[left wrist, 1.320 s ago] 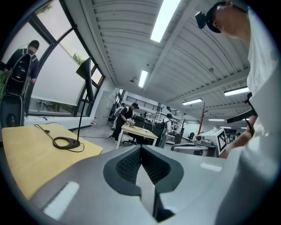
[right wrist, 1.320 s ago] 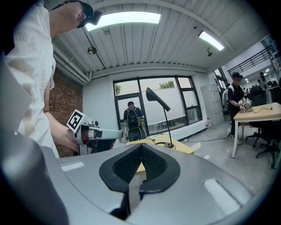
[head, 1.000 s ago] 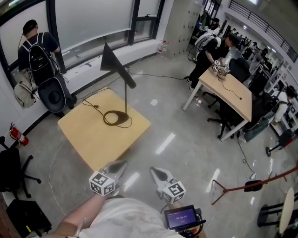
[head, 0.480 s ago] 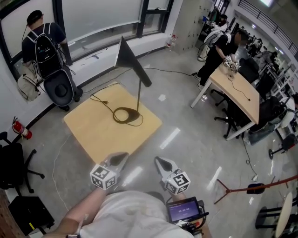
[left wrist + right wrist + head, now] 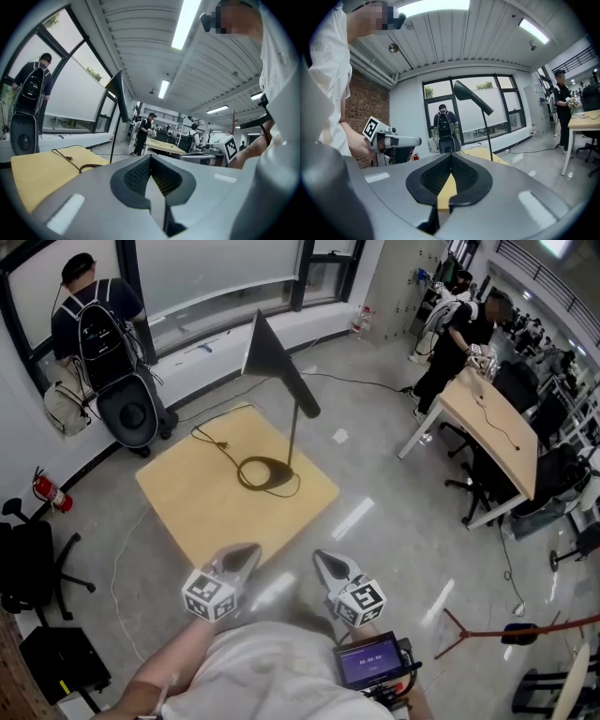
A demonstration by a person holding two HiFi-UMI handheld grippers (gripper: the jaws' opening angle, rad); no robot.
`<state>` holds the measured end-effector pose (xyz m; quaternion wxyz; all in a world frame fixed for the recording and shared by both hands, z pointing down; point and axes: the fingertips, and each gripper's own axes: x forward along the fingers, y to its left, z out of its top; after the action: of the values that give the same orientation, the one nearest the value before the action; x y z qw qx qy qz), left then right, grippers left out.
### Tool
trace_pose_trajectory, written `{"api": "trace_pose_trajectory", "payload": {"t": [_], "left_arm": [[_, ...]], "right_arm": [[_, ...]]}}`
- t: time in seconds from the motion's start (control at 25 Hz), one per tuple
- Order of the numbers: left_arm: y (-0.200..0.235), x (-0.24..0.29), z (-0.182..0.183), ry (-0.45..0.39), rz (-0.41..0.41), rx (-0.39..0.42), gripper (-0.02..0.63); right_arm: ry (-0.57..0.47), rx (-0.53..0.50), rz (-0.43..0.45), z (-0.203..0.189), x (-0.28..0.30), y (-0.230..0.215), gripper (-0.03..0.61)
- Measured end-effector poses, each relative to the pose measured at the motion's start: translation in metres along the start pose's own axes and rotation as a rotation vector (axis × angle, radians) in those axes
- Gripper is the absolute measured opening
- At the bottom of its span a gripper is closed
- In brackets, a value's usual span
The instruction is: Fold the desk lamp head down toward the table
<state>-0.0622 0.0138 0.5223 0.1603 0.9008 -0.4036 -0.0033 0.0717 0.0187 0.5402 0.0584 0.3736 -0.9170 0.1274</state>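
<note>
both our grippers, left gripper [image 5: 236, 563] and right gripper [image 5: 330, 570], are pressed together, empty. the desk lamp [image 5: 281, 381] stands upright on the table [image 5: 187, 502], well apart from us.

The left hand-held gripper [image 5: 151, 158] hides the desk lamp's [image 5: 117, 91] base and the near side of the desk [image 5: 37, 171]. The right hand-held gripper [image 5: 451, 157] covers them likewise. In the head view, the person's shirt [image 5: 262, 671] hides the right hand.

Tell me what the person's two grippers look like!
The left gripper and right gripper are both grey, with pointed tips and black ridged pads inside. Each carries a white cube printed with black square markers. The person wears a white shirt.
</note>
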Motion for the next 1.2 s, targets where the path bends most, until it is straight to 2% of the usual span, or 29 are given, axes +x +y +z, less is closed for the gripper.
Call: {"api": "trace_pose_trajectory", "payload": {"t": [0.36,0.68,1.2], "left_arm": [[0.032,0.042,0.016,-0.017,0.074,-0.013,0.002],[0.051,0.087,0.028,-0.007,0.113,-0.015,0.002],[0.079,0.138,0.043,-0.009,0.228,-0.014,0.002]], "right_arm": [[-0.016,-0.03,0.093,0.026,0.047,-0.042,0.011],[0.005,-0.016,0.142,0.034,0.075,-0.084,0.011],[-0.001,-0.036,0.282,0.057,0.124,-0.136,0.011]]}}
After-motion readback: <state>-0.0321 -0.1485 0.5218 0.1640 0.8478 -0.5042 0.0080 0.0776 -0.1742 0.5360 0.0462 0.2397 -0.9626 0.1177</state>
